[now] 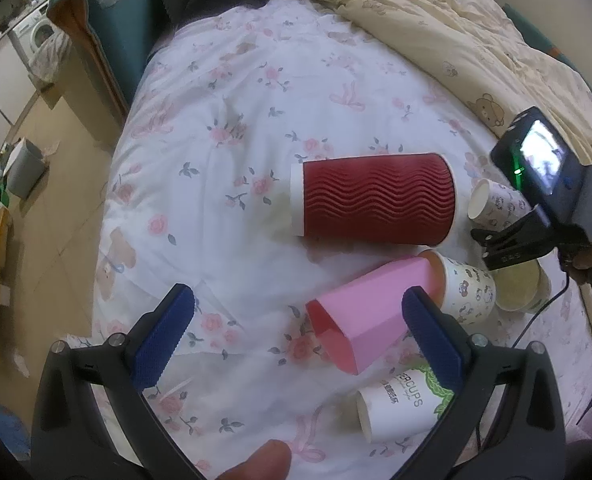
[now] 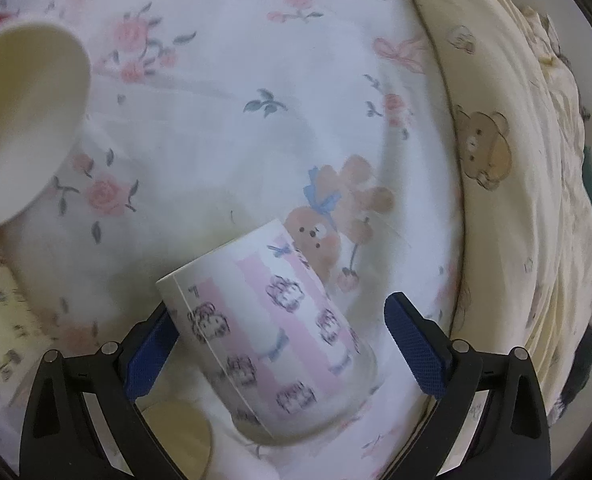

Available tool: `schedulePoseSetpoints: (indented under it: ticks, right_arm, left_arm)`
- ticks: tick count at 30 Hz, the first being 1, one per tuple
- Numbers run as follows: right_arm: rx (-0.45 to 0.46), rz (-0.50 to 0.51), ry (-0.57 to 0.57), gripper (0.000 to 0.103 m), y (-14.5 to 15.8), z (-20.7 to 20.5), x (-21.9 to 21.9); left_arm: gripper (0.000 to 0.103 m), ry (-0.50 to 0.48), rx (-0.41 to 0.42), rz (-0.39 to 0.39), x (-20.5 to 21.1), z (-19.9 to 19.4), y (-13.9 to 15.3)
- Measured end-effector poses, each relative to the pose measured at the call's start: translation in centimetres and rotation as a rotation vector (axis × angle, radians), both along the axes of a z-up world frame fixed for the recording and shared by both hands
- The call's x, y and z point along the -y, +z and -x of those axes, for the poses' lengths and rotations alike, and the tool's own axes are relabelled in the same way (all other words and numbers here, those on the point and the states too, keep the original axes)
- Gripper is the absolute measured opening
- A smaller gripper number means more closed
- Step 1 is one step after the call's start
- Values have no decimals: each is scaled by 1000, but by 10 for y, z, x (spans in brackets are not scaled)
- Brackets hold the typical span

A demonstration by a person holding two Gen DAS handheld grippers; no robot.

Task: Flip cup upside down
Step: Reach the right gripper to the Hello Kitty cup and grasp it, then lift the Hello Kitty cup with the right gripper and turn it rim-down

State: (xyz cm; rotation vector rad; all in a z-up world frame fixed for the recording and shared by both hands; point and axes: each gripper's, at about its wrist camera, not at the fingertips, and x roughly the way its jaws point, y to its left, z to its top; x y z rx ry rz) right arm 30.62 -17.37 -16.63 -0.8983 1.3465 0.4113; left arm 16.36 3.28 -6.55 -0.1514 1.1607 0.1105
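Observation:
In the right wrist view a white paper cup with pink stripes and small prints [image 2: 272, 332] lies tilted between the fingers of my right gripper [image 2: 284, 344]. The jaws stand wide; the left pad [image 2: 152, 356] touches the cup, the right pad [image 2: 415, 348] is apart from it. In the left wrist view my left gripper [image 1: 296, 332] is open and empty over the bedsheet, its right finger in front of a pink cup [image 1: 367, 312] lying on its side. The right gripper's body [image 1: 543, 200] shows at the right by the same printed cup [image 1: 495, 204].
Lying on the floral sheet [image 1: 216, 160] are a red ribbed cup [image 1: 375, 200], a printed white cup [image 1: 467, 292], a green-rimmed cup [image 1: 519, 288] and a white lettered cup [image 1: 399, 404]. A cream quilt [image 1: 455, 20] bunches at the right. The bed edge and floor lie left.

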Motion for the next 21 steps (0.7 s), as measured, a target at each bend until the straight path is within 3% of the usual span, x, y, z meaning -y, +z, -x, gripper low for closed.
schedulePoseSetpoints:
  ticks: [1, 3, 5, 8, 17, 21]
  right_arm:
    - [-3, -4, 9, 96, 0, 1, 0]
    - [-26, -34, 8, 75, 2, 1, 0]
    - [-12, -42, 0, 71, 7, 2, -1]
    - [12, -64, -11, 69, 20, 5, 4]
    - [109, -142, -97, 68, 95, 23, 35]
    - [125, -201, -132, 68, 108, 41, 35]
  left_arm:
    - [103, -6, 8, -2, 1, 1, 2]
    - [103, -16, 25, 2, 3, 1, 5]
    - [103, -35, 44, 7, 6, 2, 9]
    - [103, -52, 70, 0, 10, 4, 15]
    - [103, -78, 119, -5, 18, 17, 28]
    - [103, -78, 155, 7, 21, 29, 42]
